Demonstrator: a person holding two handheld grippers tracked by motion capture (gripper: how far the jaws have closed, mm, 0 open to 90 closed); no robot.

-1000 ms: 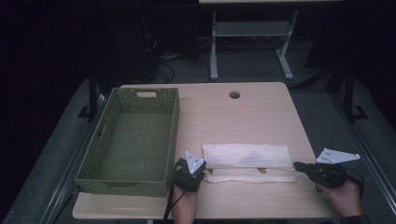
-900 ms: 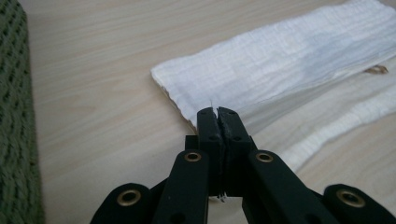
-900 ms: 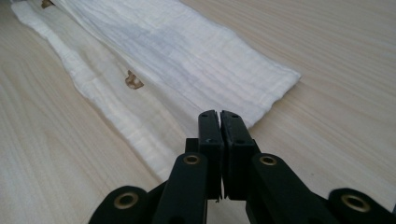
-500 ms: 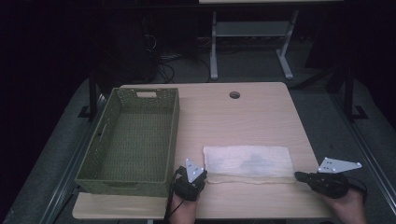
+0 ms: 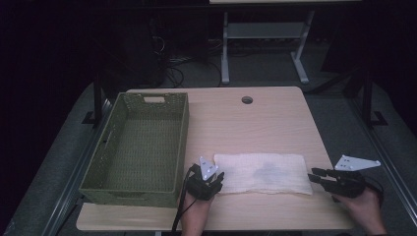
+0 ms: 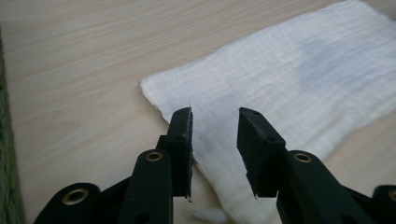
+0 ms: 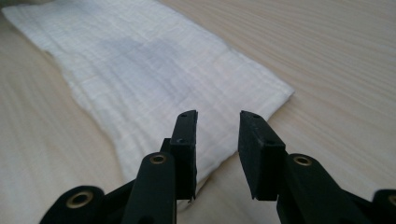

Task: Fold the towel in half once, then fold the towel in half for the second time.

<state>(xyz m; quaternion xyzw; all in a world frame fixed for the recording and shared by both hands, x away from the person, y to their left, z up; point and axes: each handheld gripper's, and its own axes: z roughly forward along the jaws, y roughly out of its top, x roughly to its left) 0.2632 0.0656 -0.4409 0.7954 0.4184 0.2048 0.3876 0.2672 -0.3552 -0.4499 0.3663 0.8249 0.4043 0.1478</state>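
A folded white cloth [image 5: 263, 172] lies flat near the table's front edge, also seen as the cloth [image 6: 289, 88] and the cloth [image 7: 154, 79] in the gripper views. My left gripper [image 5: 216, 178] sits at its left end; its jaws have just been opening and stand apart over the cloth's edge [image 6: 215, 140] without pressing it. At the cloth's right end is my right gripper [image 5: 314, 176]. Its jaws have likewise been opening and hang parted above the near corner [image 7: 217, 140], pinching nothing.
A green woven basket [image 5: 103, 183] stands on the left half of the table, right beside my left hand. A round cable hole [image 5: 247, 100] sits near the far edge. Bare wood lies beyond the cloth; the table's front edge is close under both hands.
Both grippers have let go of the cloth, which now lies flat. The front edge they held has dropped onto the table. The left gripper has shifted a little to the right.
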